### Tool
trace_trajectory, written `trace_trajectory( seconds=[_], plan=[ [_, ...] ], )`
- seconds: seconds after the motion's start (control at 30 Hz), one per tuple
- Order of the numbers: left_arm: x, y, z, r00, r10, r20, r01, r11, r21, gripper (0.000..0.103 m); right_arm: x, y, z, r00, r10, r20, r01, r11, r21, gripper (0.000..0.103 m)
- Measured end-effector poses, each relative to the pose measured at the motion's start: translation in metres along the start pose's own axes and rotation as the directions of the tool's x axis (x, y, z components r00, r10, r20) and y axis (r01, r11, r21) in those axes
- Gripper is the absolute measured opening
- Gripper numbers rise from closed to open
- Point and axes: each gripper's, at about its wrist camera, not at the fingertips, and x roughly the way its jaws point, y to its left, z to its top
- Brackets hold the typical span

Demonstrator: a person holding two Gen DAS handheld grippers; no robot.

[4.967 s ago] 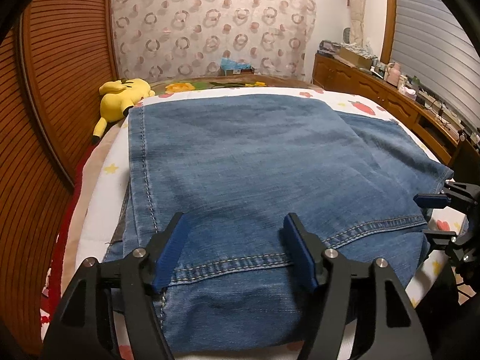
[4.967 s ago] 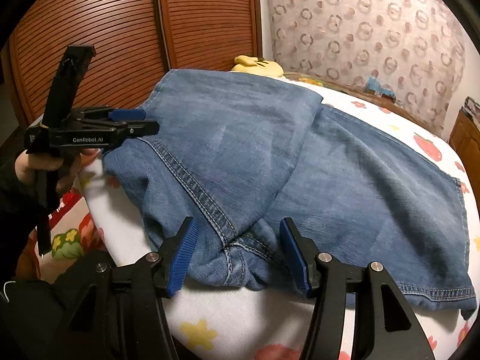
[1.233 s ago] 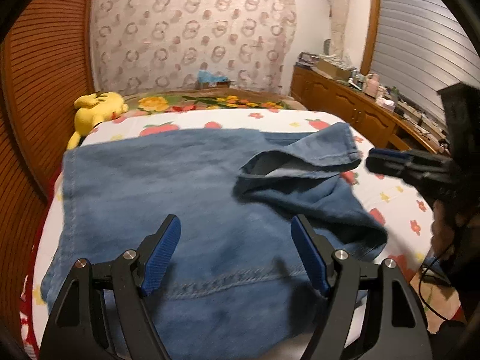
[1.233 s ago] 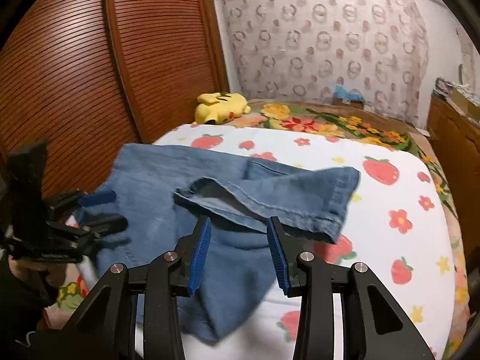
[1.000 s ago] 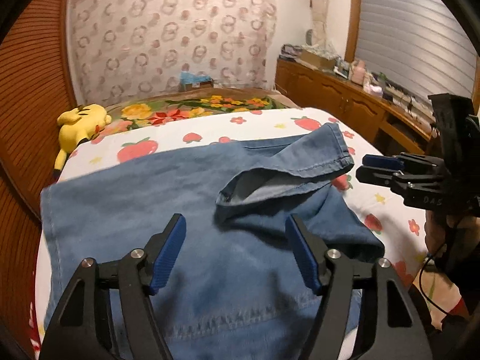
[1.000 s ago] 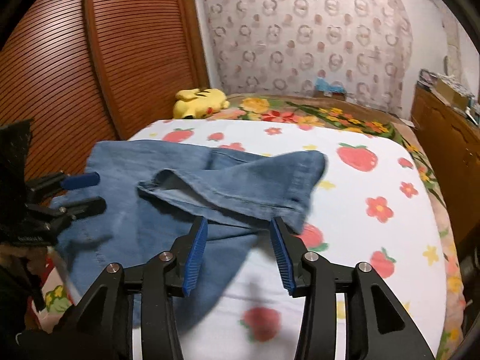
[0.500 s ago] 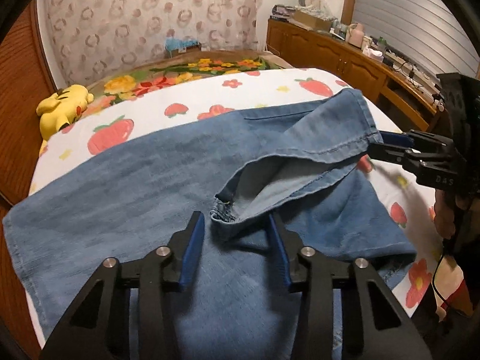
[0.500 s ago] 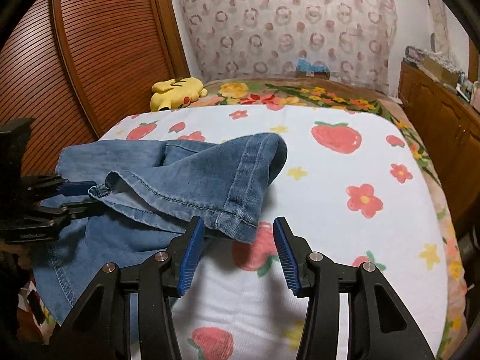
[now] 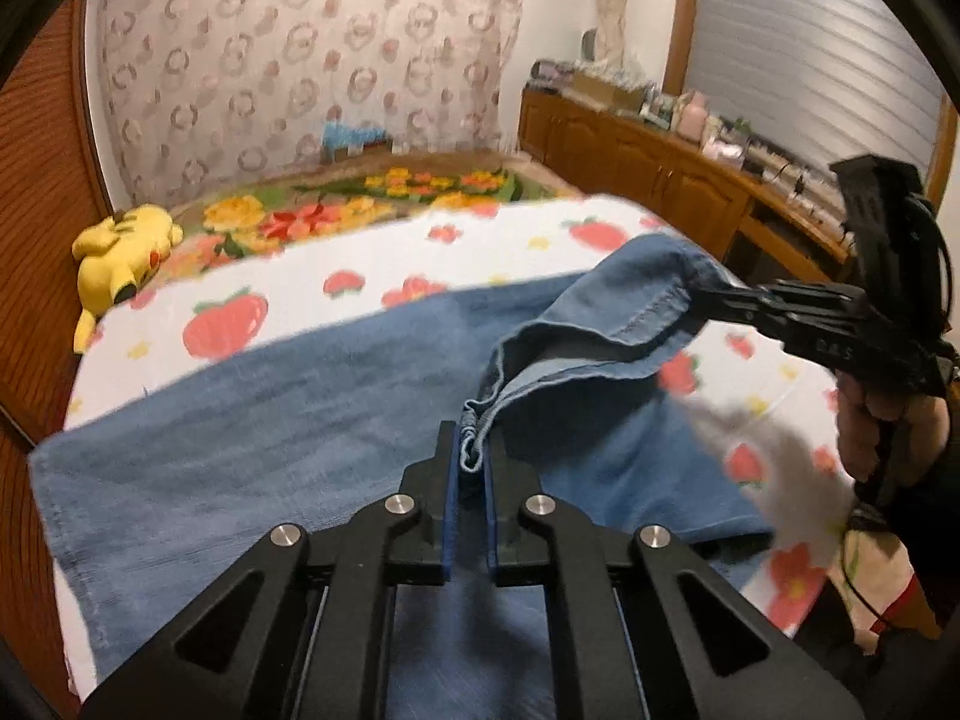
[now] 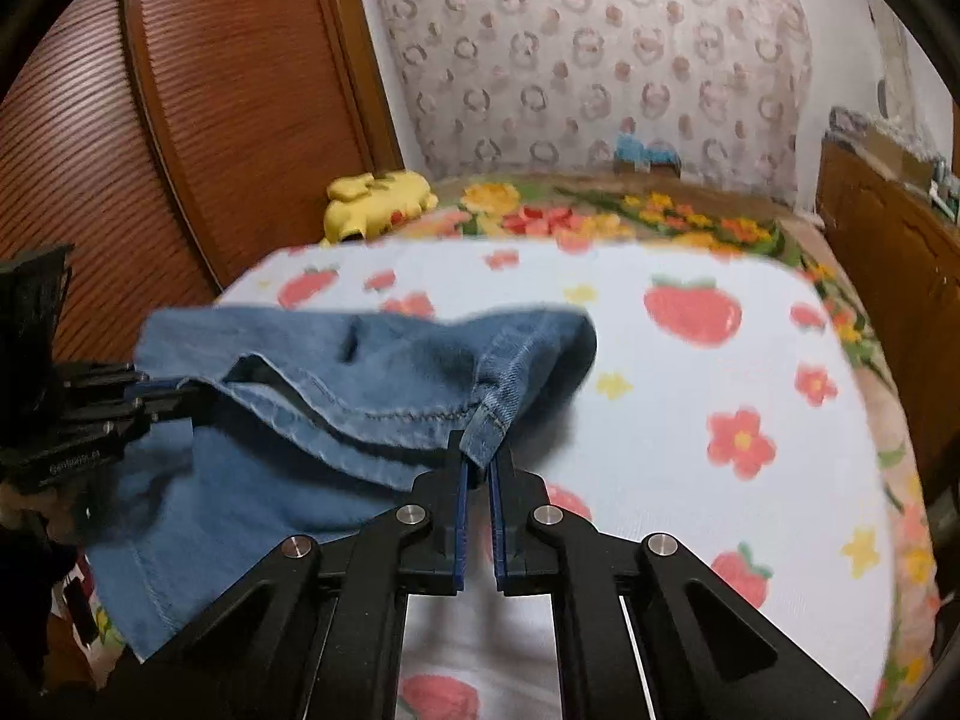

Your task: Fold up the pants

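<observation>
Blue jeans (image 9: 240, 420) lie across the strawberry-print bed (image 9: 360, 264), with one leg's hem lifted off the denim below. My left gripper (image 9: 471, 462) is closing hard on the near corner of that hem, and its pads pinch the frayed edge. In the right wrist view my right gripper (image 10: 479, 462) is closing on the hem's other corner, with the stitched fold (image 10: 390, 372) clamped between its blue pads. The hem hangs slack between the two grippers. The right gripper (image 9: 708, 294) also shows from the left wrist, and the left gripper (image 10: 150, 396) from the right.
A yellow plush toy (image 9: 120, 252) lies at the bed's far left by the slatted wooden wardrobe (image 10: 210, 120). A wooden dresser (image 9: 660, 180) with clutter on top runs along the right wall. A person's hand (image 9: 870, 432) grips the right tool. Bare sheet (image 10: 690, 390) spreads to the right.
Both grippers stood open around the hem half a second ago and have closed on its two corners. The hem has risen slightly off the jeans.
</observation>
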Motion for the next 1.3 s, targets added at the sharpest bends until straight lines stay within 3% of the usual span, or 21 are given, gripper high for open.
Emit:
trace_trajectory(
  seconds=[0.33,0.5,0.67,0.87,1.03,1.3],
  plan=[
    [-0.092,-0.012,0.000,0.987,-0.032,0.158,0.034,0.999,-0.010,0.007,-0.071,0.051,0.047,0.985,0.053,0.162,-0.035,0.993,-0.116,0.005],
    [-0.131,-0.002,-0.010,0.978,-0.007,0.208,0.020,0.998,-0.061,0.007,-0.071,0.080,0.071,0.975,0.121,0.184,-0.088,0.980,-0.180,0.005],
    [-0.147,0.018,-0.023,0.977,0.051,0.205,-0.029,0.994,-0.107,0.007,-0.050,0.104,0.089,0.968,0.196,0.155,-0.155,0.958,-0.243,0.004],
    [-0.151,0.047,-0.046,0.978,0.103,0.183,-0.071,0.982,-0.175,0.007,-0.016,0.086,0.103,0.961,0.260,0.095,-0.223,0.931,-0.288,0.004],
    [-0.139,0.060,-0.073,0.983,0.120,0.136,-0.088,0.971,-0.222,0.007,0.018,0.079,0.118,0.958,0.284,0.035,-0.259,0.911,-0.322,0.004],
    [-0.134,0.075,-0.101,0.987,0.125,0.104,-0.091,0.955,-0.282,0.007,0.050,0.113,0.138,0.953,0.299,-0.051,-0.295,0.876,-0.382,0.004]
  ],
)
